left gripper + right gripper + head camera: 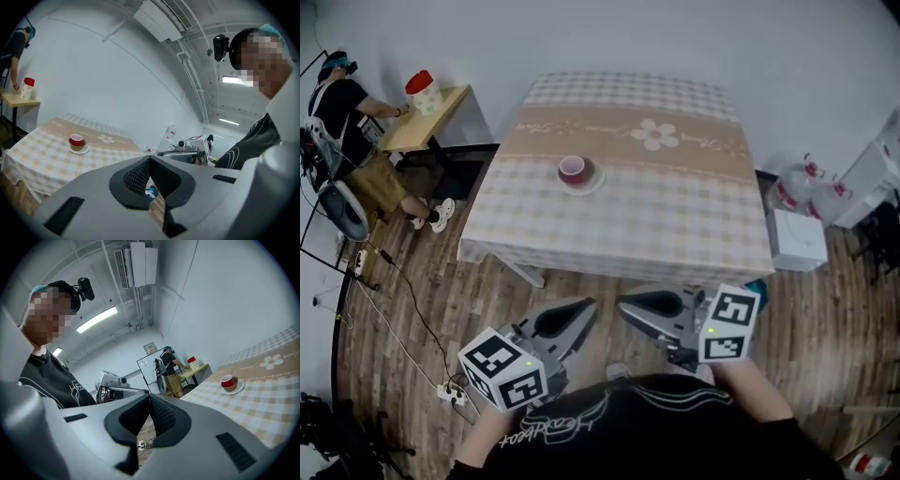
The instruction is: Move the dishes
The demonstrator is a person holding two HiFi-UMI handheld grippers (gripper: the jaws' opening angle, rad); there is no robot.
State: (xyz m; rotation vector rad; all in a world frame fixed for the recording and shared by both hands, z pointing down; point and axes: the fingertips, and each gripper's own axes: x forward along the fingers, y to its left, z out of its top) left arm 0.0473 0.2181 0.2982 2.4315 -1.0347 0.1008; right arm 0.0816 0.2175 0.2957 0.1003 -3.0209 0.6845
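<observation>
Checked tablecloth [675,230] lies ahead, with a red cup [572,168] on its saucer [597,181], well beyond both tips. Left gripper [587,306] and right gripper [623,304] sit closed tight, holding nothing.

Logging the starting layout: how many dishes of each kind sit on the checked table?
Red cup: 1
White saucer: 1
Total: 2

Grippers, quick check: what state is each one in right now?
Left gripper: closed, holding nothing.
Right gripper: closed, holding nothing.
</observation>
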